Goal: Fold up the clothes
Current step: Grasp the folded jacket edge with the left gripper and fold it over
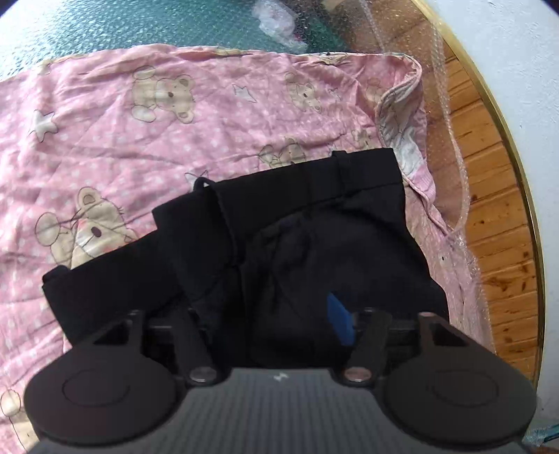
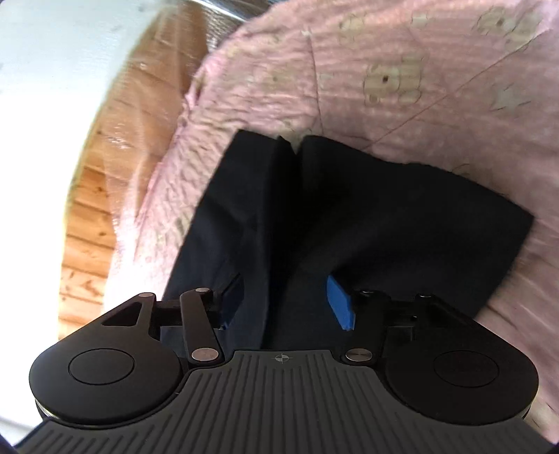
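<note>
A black garment point(image 1: 297, 223), shorts with a waistband and drawstring, lies on a pink teddy-bear quilt point(image 1: 139, 132). In the left wrist view my left gripper point(image 1: 279, 314) stands open over the near part of the garment; black cloth bunches between the jaws and hides the left pad, while the blue right pad point(image 1: 340, 319) shows. In the right wrist view the garment point(image 2: 384, 216) shows two dark panels with a gap between them. My right gripper point(image 2: 286, 304) is open, its blue pads point(image 2: 340, 304) on either side of a fold of the black cloth.
The quilt point(image 2: 401, 87) covers a round wooden table point(image 1: 503, 244) with a brass rim and bubble wrap over it. A crumpled clear plastic piece point(image 1: 276, 21) lies on the teal surface beyond the quilt. The table edge is close on the right in the left wrist view.
</note>
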`<action>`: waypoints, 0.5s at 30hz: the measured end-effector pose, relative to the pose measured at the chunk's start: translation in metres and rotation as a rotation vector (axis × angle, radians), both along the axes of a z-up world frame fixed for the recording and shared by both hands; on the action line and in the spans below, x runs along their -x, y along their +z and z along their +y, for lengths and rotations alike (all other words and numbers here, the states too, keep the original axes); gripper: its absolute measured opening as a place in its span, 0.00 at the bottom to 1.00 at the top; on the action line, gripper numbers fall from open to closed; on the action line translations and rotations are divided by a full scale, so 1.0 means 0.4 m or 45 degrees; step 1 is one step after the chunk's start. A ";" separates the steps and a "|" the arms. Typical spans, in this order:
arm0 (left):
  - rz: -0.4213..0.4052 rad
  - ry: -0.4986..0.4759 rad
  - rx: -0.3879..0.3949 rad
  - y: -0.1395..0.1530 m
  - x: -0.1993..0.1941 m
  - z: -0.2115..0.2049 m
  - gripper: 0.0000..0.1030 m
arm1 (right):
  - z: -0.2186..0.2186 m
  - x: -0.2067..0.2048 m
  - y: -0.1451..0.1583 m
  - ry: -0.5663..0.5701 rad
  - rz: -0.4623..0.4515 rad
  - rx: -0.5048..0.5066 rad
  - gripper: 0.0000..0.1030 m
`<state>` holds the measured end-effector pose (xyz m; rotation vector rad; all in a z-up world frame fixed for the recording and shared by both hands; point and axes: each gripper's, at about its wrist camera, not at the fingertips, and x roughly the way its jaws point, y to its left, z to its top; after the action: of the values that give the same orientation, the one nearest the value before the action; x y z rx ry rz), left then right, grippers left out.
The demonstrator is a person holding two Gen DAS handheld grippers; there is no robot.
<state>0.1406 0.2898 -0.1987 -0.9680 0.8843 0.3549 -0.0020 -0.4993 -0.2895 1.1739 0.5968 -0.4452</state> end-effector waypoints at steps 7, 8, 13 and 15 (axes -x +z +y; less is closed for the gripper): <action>-0.045 -0.162 -0.041 0.059 -0.005 0.011 0.04 | 0.012 -0.043 0.129 -0.012 -0.148 0.291 0.00; -0.047 -0.172 -0.038 0.064 0.003 0.017 0.04 | 0.038 -0.025 0.188 0.014 -0.152 0.425 0.00; 0.034 -0.220 -0.045 0.033 0.029 0.039 0.04 | 0.145 0.115 0.243 0.050 0.055 0.673 0.00; 0.047 -0.219 -0.049 0.019 0.029 0.042 0.04 | 0.133 0.127 0.147 0.070 0.168 0.536 0.10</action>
<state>0.1292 0.3068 -0.1910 -0.8454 0.9836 0.2427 -0.0527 -0.4462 -0.2308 0.7293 0.6116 -0.5733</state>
